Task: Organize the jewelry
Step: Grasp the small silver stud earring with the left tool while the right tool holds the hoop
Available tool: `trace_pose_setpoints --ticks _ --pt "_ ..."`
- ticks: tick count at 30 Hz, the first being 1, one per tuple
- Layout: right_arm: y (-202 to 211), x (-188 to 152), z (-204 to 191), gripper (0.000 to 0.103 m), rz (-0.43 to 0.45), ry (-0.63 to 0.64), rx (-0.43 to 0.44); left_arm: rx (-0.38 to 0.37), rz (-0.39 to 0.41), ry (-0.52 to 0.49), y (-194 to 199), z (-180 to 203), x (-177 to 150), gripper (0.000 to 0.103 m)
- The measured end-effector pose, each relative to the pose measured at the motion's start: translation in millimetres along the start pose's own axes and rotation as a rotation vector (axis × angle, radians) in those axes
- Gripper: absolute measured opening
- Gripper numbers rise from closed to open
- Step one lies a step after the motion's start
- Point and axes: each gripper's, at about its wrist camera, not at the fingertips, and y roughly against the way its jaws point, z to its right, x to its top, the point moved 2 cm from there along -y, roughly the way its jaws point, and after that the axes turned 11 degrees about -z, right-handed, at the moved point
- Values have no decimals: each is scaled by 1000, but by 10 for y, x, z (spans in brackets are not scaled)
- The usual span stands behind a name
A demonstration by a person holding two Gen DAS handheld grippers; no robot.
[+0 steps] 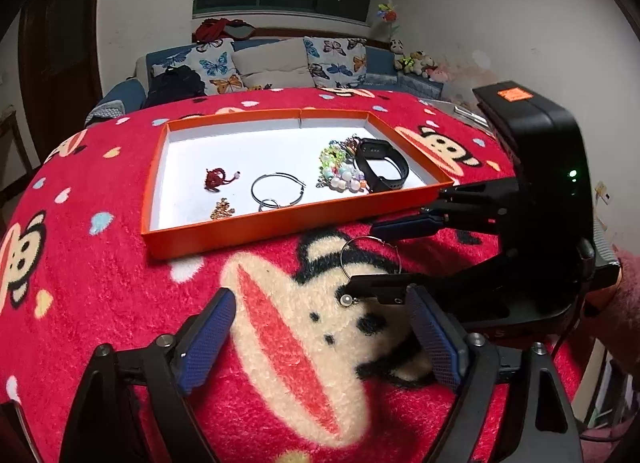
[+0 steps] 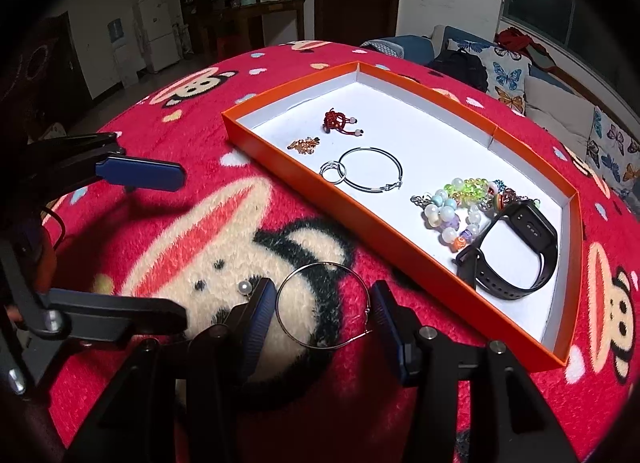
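A silver hoop earring (image 2: 322, 305) lies on the red monkey blanket between the open fingers of my right gripper (image 2: 322, 303); it also shows in the left wrist view (image 1: 370, 257). A pearl earring (image 2: 244, 286) lies just left of it, by the left gripper's finger; it shows in the left wrist view (image 1: 346, 299) too. My left gripper (image 1: 324, 327) is open and empty over the blanket. The orange tray (image 1: 256, 227) (image 2: 400, 247) holds a hoop (image 2: 370, 169), a small ring (image 2: 332, 173), a red knot charm (image 2: 340, 121), a gold charm (image 2: 304, 144), bead bracelets (image 2: 460, 207) and a black watch (image 2: 516, 251).
The red plush blanket (image 1: 100, 303) covers the whole table. The right gripper body (image 1: 536, 167) stands at the tray's right corner. A sofa with butterfly cushions (image 1: 280, 63) is behind the table.
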Motion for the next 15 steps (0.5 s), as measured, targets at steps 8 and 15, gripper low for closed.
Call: trace_pose_setpoints --ticks 8,15 --pt "52 -78 73 55 6 -35 -4 14 -47 -45 -178 41 16 60" --pt "118 -186 182 55 15 -92 5 9 -77 -99 -333 116 42 47"
